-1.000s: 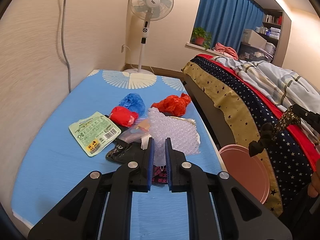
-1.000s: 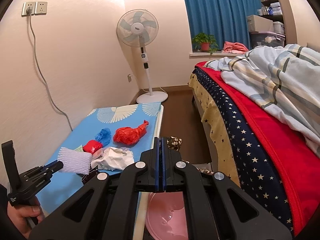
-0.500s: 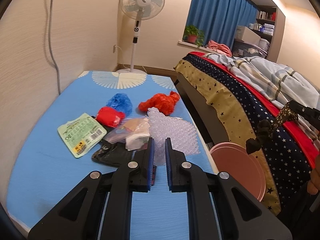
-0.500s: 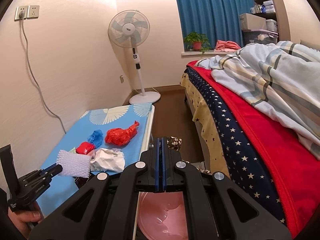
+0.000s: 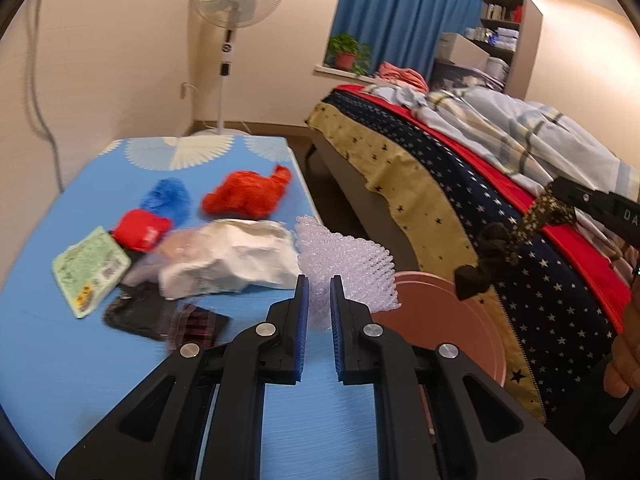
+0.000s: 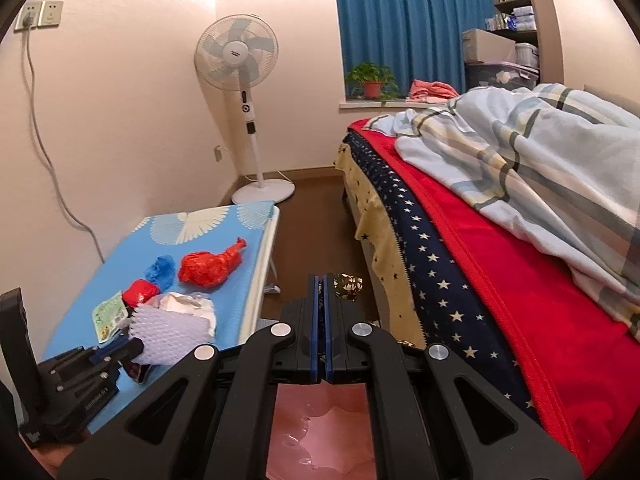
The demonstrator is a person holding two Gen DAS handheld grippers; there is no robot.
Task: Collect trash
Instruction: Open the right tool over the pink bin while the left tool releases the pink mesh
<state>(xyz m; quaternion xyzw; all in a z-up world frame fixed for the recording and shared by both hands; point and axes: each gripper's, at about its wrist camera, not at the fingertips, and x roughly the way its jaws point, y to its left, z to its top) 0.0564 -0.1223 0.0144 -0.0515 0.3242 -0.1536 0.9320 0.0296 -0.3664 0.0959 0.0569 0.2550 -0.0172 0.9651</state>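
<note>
- Foam netting, white and knobbly, is pinched between the fingers of the left gripper, held up off the blue table near its right edge; the right wrist view shows the same piece sticking out of that gripper's tips.
- Dark patterned scrap, perhaps cloth or a wrapper, dangles from the right gripper, whose fingers are pressed together on it; the scrap hangs over the gap between table and bed.
- Below both sits the pink bin, on the floor between table and bed; its inside looks to hold only a wrinkled liner or film, so I judge little or nothing has gone in yet.
- Left on the table: crumpled white paper, a red plastic bag, a blue bundle, a small red packet, a green sachet, a black wrapper and a chequered packet.
- By my reckoning the task is at an early stage: two pieces lifted but not dropped, seven or so untouched.
- Further out stand a pedestal fan, the bed and blue curtains.
</note>
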